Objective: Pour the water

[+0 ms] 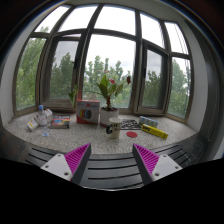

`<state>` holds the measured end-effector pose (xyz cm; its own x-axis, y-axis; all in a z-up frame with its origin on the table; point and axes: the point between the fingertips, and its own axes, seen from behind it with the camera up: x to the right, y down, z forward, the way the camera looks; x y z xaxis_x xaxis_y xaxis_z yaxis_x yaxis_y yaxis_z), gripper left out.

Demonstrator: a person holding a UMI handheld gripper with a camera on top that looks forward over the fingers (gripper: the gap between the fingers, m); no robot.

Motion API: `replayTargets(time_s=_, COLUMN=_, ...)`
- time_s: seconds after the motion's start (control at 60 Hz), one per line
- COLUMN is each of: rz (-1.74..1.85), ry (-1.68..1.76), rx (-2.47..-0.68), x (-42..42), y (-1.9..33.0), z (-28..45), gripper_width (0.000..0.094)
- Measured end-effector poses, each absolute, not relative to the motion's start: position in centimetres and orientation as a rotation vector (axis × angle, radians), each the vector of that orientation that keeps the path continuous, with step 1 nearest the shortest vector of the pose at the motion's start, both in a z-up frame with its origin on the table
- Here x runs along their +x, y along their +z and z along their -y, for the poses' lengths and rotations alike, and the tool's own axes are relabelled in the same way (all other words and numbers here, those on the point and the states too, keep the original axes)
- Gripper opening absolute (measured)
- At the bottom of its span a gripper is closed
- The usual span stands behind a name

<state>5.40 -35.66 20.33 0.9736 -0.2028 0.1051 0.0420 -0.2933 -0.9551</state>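
Bottle (43,118), probably our water, stands far left on the table (100,137), well beyond our hand-held gripper (112,160), which gapes wide and holds nothing. We should swing left past the plant (108,95), square up, then close gently.

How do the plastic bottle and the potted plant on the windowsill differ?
The plastic bottle is clear and low; the potted plant is green, leafy and taller. The bottle stands far off to one side of the gripper's open fingers; the plant stands about straight ahead. Both stand upright on the windowsill, well beyond the fingers.
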Motion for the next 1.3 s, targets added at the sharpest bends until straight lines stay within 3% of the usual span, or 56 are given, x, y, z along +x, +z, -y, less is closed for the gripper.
replayTargets(time_s=0.367, rz=-0.072, ry=-0.276, rx=-1.909, x=1.0, y=15.4, z=33.9, gripper_width=0.0857)
replayTargets(time_s=0.6, rz=-0.006, ry=-0.193, rx=-1.951, x=-10.9, y=11.2, z=30.1, gripper_width=0.086)
replayTargets(time_s=0.9, rz=0.104, ry=-0.01, rx=-1.903, x=-30.9, y=9.2, z=16.0, gripper_width=0.0856)
replayTargets(time_s=1.15, rz=0.094, ry=-0.054, rx=-1.803, x=-35.5, y=9.6, z=1.6, gripper_width=0.0846)
replayTargets(time_s=1.233, rz=0.088, ry=-0.067, rx=-1.8, x=-35.5, y=9.2, z=-1.9, gripper_width=0.0795)
replayTargets(time_s=1.3, rz=0.069, ry=-0.053, rx=-1.791, x=-35.8, y=9.2, z=-3.8, gripper_width=0.0677)
